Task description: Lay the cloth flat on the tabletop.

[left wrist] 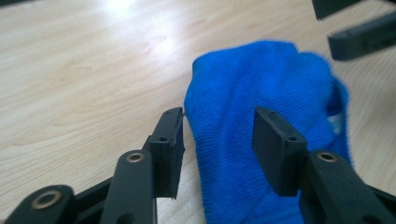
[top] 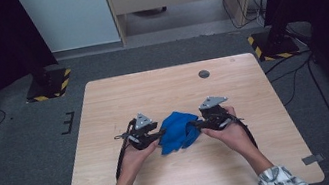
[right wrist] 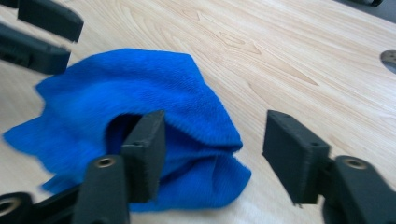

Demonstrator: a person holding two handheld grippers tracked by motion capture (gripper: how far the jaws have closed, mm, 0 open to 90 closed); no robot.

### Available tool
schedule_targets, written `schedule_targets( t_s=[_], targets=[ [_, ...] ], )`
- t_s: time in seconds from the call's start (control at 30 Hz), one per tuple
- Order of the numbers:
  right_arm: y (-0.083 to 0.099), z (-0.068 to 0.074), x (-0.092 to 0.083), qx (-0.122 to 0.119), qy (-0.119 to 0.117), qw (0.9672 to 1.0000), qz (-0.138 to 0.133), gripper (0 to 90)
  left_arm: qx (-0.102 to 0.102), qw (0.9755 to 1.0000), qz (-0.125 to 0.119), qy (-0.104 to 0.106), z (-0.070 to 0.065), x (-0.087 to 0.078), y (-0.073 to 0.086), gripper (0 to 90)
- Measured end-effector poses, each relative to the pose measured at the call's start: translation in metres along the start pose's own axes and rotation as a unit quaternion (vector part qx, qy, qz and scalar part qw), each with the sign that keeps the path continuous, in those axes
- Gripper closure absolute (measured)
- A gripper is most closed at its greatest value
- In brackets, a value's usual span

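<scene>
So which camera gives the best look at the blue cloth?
The right gripper view: the blue cloth lies close up, its folds and a pocket-like opening plain. The left gripper view shows the cloth close too, but cut off at the bottom edge. The high view shows it small, bunched on the table.

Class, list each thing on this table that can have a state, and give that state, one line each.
blue cloth: crumpled in a heap on the table, not gripped.
left gripper: open, cloth lying between its fingers.
right gripper: open, cloth partly between its fingers.
</scene>
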State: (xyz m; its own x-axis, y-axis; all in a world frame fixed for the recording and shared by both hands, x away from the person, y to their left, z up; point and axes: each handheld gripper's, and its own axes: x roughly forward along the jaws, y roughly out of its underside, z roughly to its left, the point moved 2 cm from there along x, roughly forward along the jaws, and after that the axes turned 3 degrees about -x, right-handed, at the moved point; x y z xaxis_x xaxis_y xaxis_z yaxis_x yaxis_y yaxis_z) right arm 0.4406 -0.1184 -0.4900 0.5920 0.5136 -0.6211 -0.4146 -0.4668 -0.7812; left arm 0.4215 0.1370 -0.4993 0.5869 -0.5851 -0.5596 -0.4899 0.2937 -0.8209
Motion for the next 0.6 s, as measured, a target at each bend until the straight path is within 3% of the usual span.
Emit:
schedule_targets(
  t_s=[0.1, 0.23, 0.3, 0.37, 0.5, 0.6],
  targets=[
    [0.007, 0.008, -0.013, 0.01, -0.007, 0.9999, -0.01, 38.3, 0.013, 0.9999, -0.006, 0.0, -0.007, -0.005, 0.002, 50.4],
    [0.022, 0.022, -0.017, 0.017, -0.022, 0.9995, -0.018, 46.2, 0.028, 0.9996, -0.01, 0.004, -0.017, -0.002, 0.004, 48.9],
    [0.028, 0.029, -0.016, 0.02, -0.032, 0.9991, -0.018, 50.3, 0.036, 0.9993, -0.007, 0.005, -0.021, 0.002, 0.005, 47.4],
    [0.032, 0.034, -0.011, 0.01, -0.036, 0.9993, -0.002, 49.1, 0.045, 0.9989, -0.003, 0.01, -0.023, 0.007, 0.007, 45.9],
    [0.036, 0.04, -0.001, 0.022, -0.045, 0.9987, 0.003, 45.9, 0.05, 0.9986, 0.009, 0.015, -0.023, 0.017, 0.011, 43.0],
    [0.036, 0.043, 0.004, 0.019, -0.045, 0.9988, 0.002, 53.0, 0.052, 0.9983, 0.022, 0.017, -0.023, 0.025, 0.015, 43.4]
  ],
)
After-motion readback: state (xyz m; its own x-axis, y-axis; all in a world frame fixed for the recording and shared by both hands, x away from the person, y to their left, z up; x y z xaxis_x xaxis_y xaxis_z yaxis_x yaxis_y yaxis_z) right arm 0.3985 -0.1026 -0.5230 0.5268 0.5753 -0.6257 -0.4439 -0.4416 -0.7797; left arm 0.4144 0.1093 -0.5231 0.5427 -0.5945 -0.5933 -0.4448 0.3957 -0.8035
